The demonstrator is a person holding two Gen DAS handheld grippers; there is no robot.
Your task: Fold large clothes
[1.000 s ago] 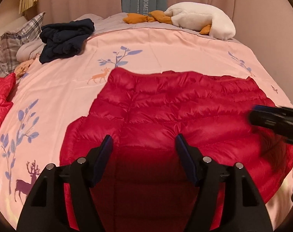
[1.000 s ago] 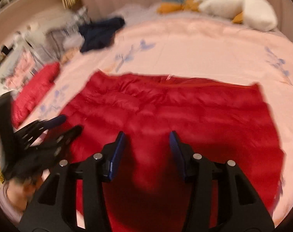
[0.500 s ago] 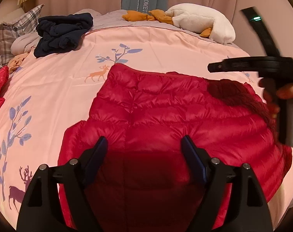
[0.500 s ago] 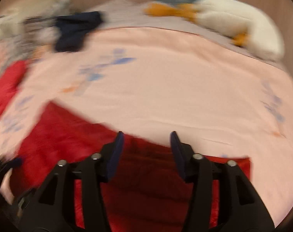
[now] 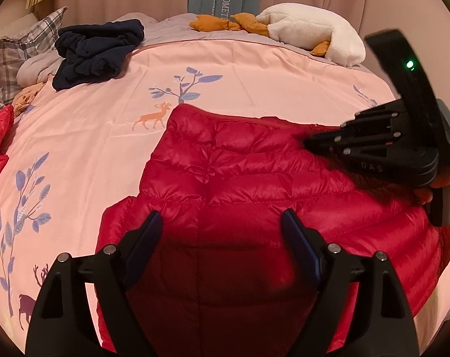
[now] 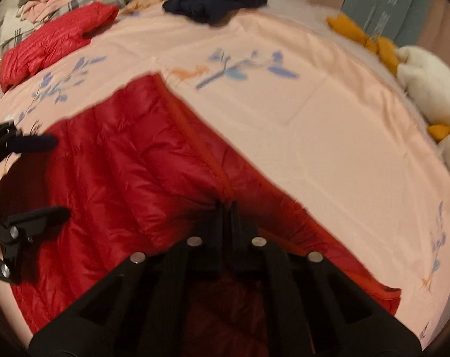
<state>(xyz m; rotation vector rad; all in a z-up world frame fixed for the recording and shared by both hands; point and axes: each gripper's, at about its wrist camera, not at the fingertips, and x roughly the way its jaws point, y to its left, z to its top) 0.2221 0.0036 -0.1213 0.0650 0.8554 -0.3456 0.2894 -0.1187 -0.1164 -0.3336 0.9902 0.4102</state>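
A red down jacket (image 5: 239, 163) lies spread on the pink bedspread (image 5: 106, 104), partly folded, with a zip seam along its far edge (image 6: 195, 145). My left gripper (image 5: 222, 217) hovers over the jacket's near part. Its jaws are opening and nothing is pinched between them. From the right wrist view the left gripper (image 6: 56, 177) shows at the jacket's left side. My right gripper (image 6: 226, 205) is shut, its tips pressed together on the zip edge. In the left wrist view the right gripper (image 5: 306, 142) reaches in from the right to that far edge, held by a hand.
A crumpled navy garment (image 5: 97, 50) and a plaid pillow (image 5: 19, 47) lie at the far left. A second red jacket (image 6: 55, 38) sits folded at the left edge. A white and orange plush (image 5: 314, 35) lies at the head, before a curtain.
The right gripper swung across to the jacket's far zip edge, rolled over, and its jaws closed there. The left gripper stayed in place and its jaws widened a little.
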